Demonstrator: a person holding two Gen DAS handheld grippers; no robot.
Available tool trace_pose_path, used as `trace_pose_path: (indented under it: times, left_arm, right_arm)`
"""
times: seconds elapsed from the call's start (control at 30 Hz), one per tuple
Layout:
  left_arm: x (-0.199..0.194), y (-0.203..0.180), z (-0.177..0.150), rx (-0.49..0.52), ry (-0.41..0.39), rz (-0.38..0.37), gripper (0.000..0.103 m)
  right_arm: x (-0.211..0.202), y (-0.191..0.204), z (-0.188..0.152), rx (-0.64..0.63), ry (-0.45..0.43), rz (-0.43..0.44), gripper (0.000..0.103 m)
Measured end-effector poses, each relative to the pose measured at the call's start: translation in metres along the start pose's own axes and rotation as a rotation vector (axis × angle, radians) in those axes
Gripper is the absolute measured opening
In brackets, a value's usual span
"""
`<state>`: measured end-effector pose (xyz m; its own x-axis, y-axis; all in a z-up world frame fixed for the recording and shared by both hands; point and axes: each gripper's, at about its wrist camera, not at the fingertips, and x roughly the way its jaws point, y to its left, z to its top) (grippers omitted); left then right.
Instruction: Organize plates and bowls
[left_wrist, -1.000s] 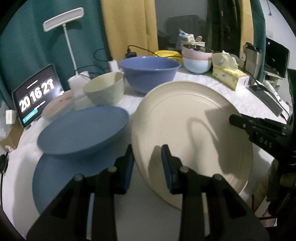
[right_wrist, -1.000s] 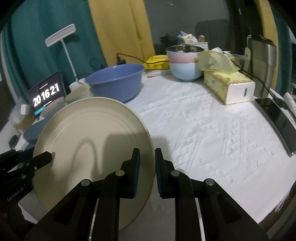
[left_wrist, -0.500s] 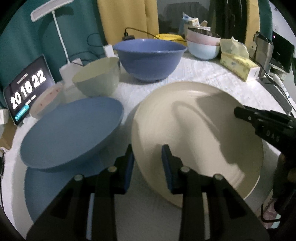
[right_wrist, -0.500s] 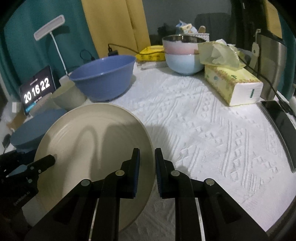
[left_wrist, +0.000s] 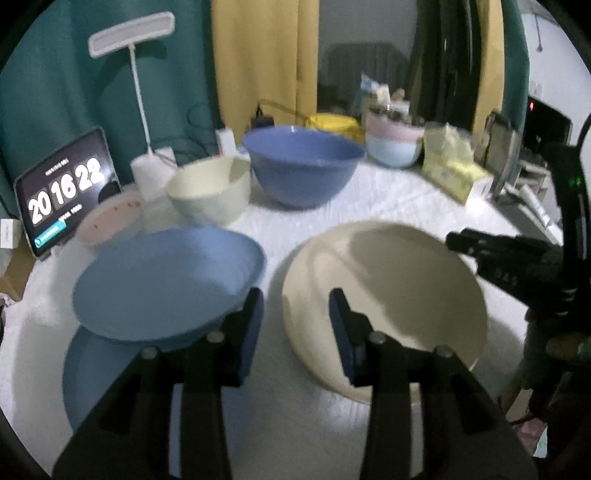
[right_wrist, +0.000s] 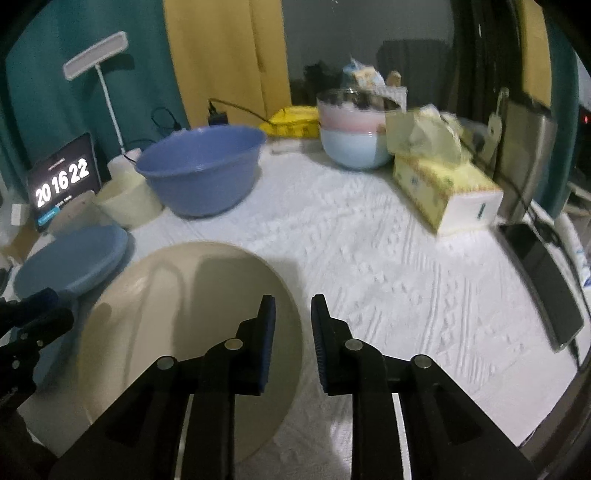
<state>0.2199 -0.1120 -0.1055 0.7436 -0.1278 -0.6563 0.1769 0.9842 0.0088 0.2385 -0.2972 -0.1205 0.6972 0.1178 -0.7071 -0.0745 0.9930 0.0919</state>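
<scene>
Lying flat on the bumpy white tablecloth (right_wrist: 388, 258), the big cream plate (left_wrist: 388, 295) is round, smooth and shallow. Both grippers hang just over its near rim. The left gripper (left_wrist: 295, 328) is at about 7 o'clock of the plate, and the right gripper (right_wrist: 293, 332) is at about 4 o'clock. Each one has black arms with flat blue pads. The jaws of both have just been opening. Now they stand a little apart with nothing between them, and neither one holds the plate.

At 9 o'clock from the cream plate sits a light blue plate (left_wrist: 166, 284). It is tipped up, resting on a darker blue plate (left_wrist: 92, 376) under it. At 12 o'clock stands the big blue bowl (left_wrist: 303, 162), deep and round. Just beside it, at 11 o'clock, is a smaller cream bowl (left_wrist: 208, 188). A small pink dish (left_wrist: 110, 218) with dots sits farther left, near a tablet clock (left_wrist: 62, 188) with white numbers.

Far back at 1 o'clock, a pink bowl is stacked in a pale blue bowl (right_wrist: 354, 147). Next to them is a yellow tissue box (right_wrist: 443, 188) with soft paper sticking out. A thin white lamp (left_wrist: 136, 70) stands at the back left.
</scene>
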Motion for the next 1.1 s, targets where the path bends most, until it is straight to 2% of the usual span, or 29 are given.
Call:
trace_pose_path:
  times: [0.13, 0.47, 0.9, 1.1]
  left_arm:
    - [-0.019, 0.016, 0.003, -0.035, -0.07, 0.018, 0.042]
    - [-0.041, 0.063, -0.003, -0.13, -0.122, 0.078, 0.044]
    - [-0.044, 0.117, -0.008, -0.211, -0.123, 0.173, 0.044]
    - [-0.04, 0.141, -0.011, -0.259, -0.114, 0.193, 0.045]
  right_arm:
    - [-0.009, 0.016, 0.006, -0.026, -0.024, 0.021, 0.026]
    - [-0.021, 0.055, 0.017, -0.079, -0.054, 0.07, 0.026]
    - [-0.021, 0.101, 0.035, -0.142, -0.067, 0.099, 0.026]
    - [-0.014, 0.118, 0.04, -0.162, -0.057, 0.112, 0.026]
